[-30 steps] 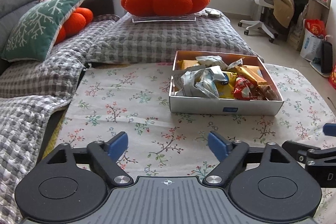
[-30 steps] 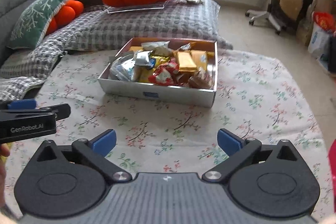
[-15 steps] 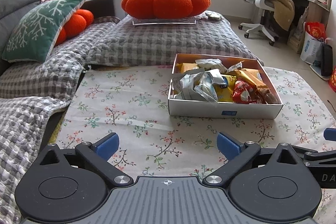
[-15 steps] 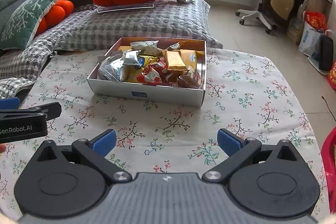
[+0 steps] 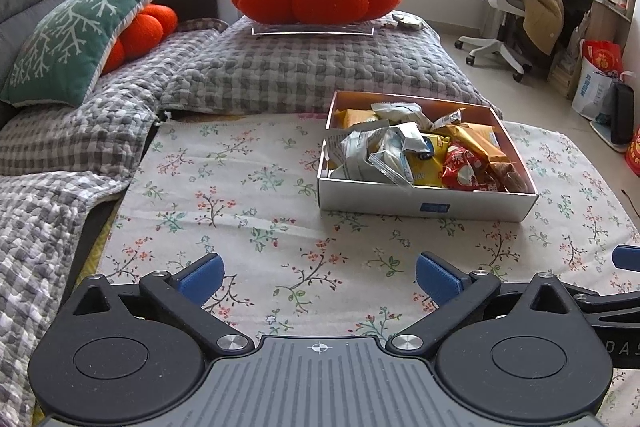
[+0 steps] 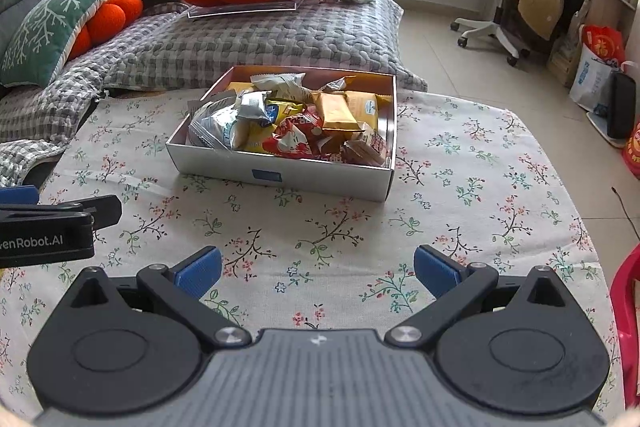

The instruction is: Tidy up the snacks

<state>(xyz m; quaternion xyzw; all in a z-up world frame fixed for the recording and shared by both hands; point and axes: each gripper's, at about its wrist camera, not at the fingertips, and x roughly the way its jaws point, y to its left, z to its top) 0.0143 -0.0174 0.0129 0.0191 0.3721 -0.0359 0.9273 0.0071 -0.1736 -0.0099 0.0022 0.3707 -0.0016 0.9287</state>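
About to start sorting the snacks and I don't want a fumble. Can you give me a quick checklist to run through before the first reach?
1. Left tool open, nothing between its pads: ok.
2. Right tool open, nothing between its pads: ok.
3. Box flat on the floral cloth, top open: ok.
4. Path from both tools to the box free of clutter: ok.
5. Snacks easy to pick singly: not ok, they are piled and overlapping.
6. Place to sort the snacks into: cannot tell, no second container shows on the cloth.
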